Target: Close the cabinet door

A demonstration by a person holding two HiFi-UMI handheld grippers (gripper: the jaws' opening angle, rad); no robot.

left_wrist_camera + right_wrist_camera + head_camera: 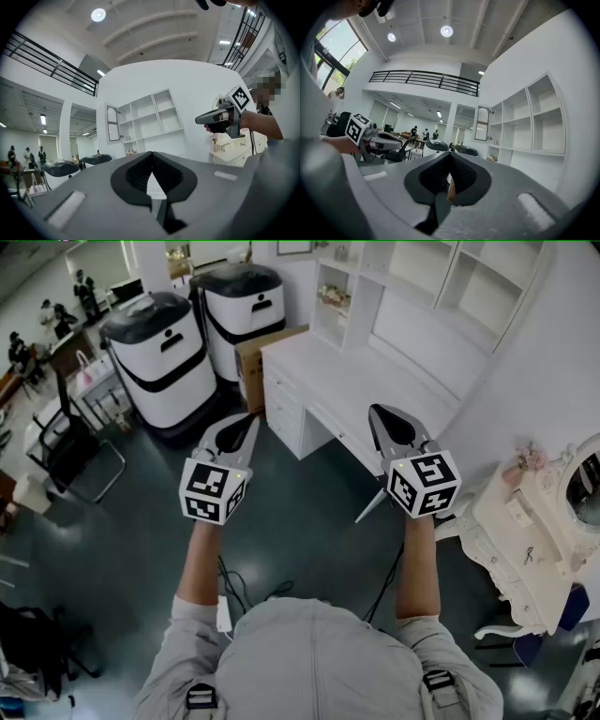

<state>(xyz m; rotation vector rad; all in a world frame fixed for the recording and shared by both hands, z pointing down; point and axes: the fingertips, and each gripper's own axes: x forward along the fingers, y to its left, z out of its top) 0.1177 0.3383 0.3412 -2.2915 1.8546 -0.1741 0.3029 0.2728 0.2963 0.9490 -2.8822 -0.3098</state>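
Note:
A white desk [349, 371] with drawers [284, 407] stands against the wall under white open shelves [441, 282]. A thin white panel [370, 505] juts from the desk's underside toward me, seen edge-on. At the left end of the shelves [150, 115] is a narrow framed glazed panel [112, 123], which also shows in the right gripper view [482, 123]. My left gripper [251, 418] and right gripper [375, 411] are held level side by side, short of the desk. Both have their jaws together and empty [151, 153] [450, 153].
Two round white-and-black machines [159, 357] [246, 306] and a cardboard box [258, 357] stand left of the desk. A black chair [70, 446] is at far left, and an ornate white dresser [525, 540] at right. Cables [253, 587] lie on the dark floor.

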